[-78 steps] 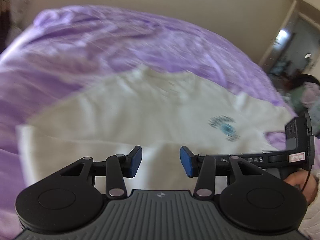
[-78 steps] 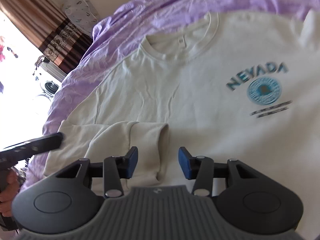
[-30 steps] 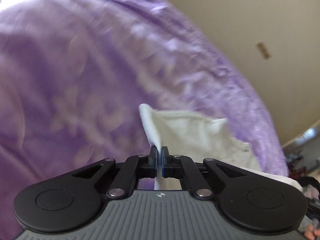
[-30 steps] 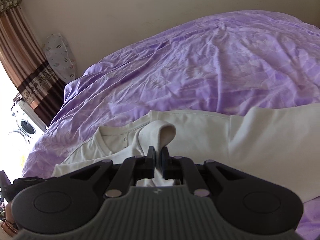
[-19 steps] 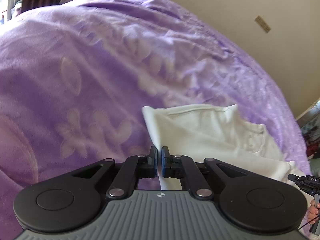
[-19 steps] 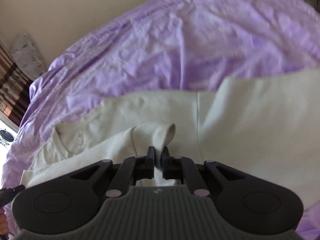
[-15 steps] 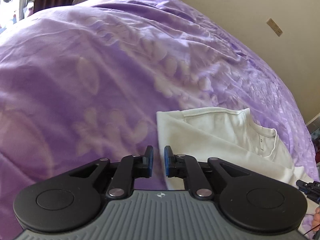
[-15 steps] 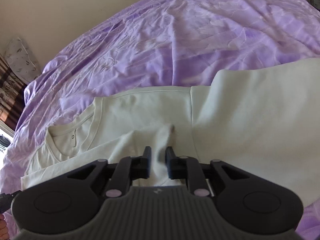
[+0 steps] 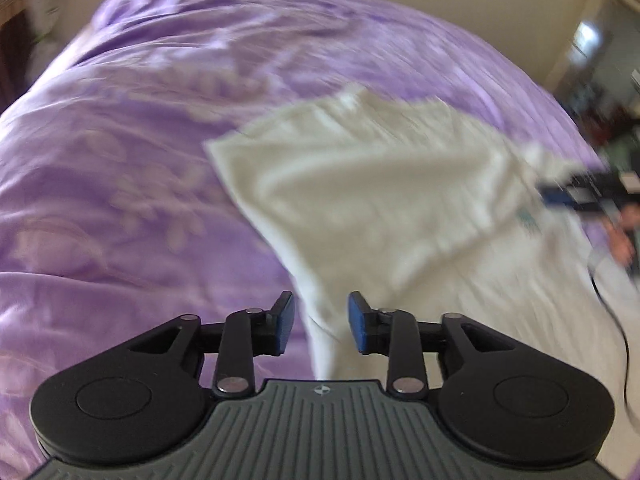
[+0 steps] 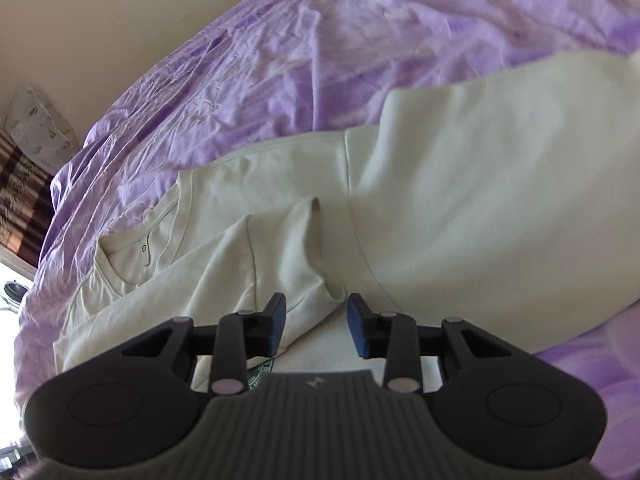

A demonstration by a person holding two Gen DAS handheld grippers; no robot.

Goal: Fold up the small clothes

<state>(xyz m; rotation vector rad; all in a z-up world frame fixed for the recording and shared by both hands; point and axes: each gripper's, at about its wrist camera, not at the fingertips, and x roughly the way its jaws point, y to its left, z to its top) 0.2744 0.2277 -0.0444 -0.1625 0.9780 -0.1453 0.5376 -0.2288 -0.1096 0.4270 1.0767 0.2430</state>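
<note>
The shirt (image 10: 460, 200) is lying folded on the bed (image 10: 340, 40), cream on a purple cover. In the right wrist view its collar (image 10: 132, 252) is sitting at the left, a sleeve (image 10: 280, 256) is lying across the body, and a folded panel is covering the right part — its upper edge is running level with bare cover beyond it.

The right tool (image 10: 316, 320) is hanging just above the sleeve cuff. Its jaws have just been opening and are standing partly apart; the pads are not pressing on the cloth, though the cuff edge is showing between them.

The left tool (image 9: 320, 326) is also partly open, its jaws having just been opening. A shirt edge is lying in the gap, but neither pad is gripping it. This view is blurred.

Bare cover is spreading wide to the left of the shirt in the left wrist view — open room on that side. At the right edge the other tool and a hand (image 9: 624, 236) are showing, blurred.
</note>
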